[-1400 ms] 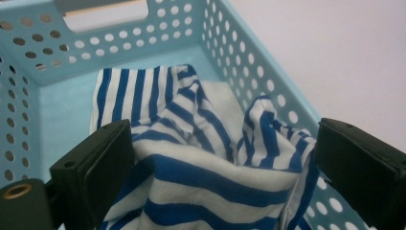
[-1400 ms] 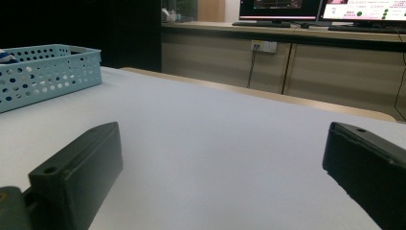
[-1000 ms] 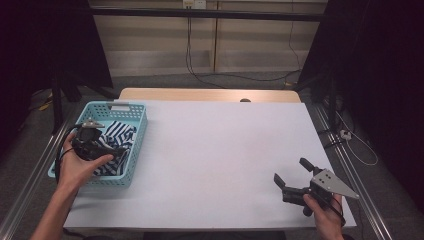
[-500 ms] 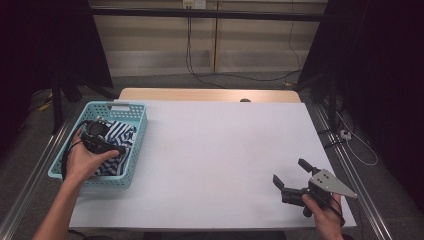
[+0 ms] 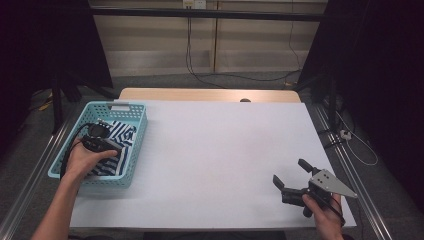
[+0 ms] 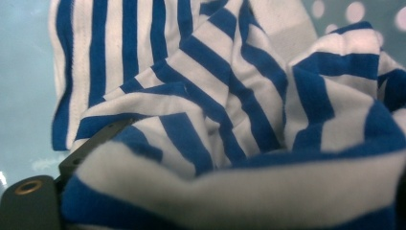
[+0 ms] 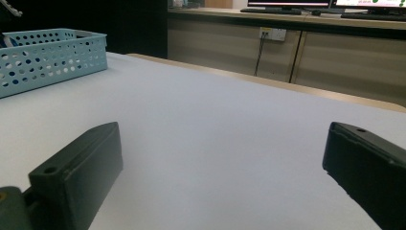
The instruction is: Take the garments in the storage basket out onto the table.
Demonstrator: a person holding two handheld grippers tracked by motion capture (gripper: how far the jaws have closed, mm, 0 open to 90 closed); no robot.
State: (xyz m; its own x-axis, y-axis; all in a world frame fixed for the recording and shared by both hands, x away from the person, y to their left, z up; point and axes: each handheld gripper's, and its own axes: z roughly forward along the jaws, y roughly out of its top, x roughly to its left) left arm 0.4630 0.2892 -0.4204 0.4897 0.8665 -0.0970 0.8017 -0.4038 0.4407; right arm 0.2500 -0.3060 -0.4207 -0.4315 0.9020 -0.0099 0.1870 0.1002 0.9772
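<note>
The striped cloth [image 5: 116,145] lies crumpled in the blue basket [image 5: 131,106] at the left edge of the white surface [image 5: 220,150], and that heap decides how everything else stands. The left gripper [image 5: 100,131] has gone down into the basket from above because the basket's walls leave no way in from the side. The left hand [image 5: 86,159] grips it over the near half of the basket.

In the left gripper view the blue-and-white folds crowd right up to the camera. One fold drapes over the left finger [image 6: 93,143], so the cloth touches it. The fingers have just been closing a little but stand wide, and a ridge of cloth seems to lie between them. Nothing shows the pads pressing on it, so I judge it a grasp being set, not one made (the right finger is hidden at the frame's edge).

The right gripper [image 5: 294,181] rests low at the near right corner of the surface, well apart from the basket, probably parked there to leave the middle free for the cloth. Its fingers [image 7: 79,165] are spread wide over bare surface, released and holding nothing.
</note>
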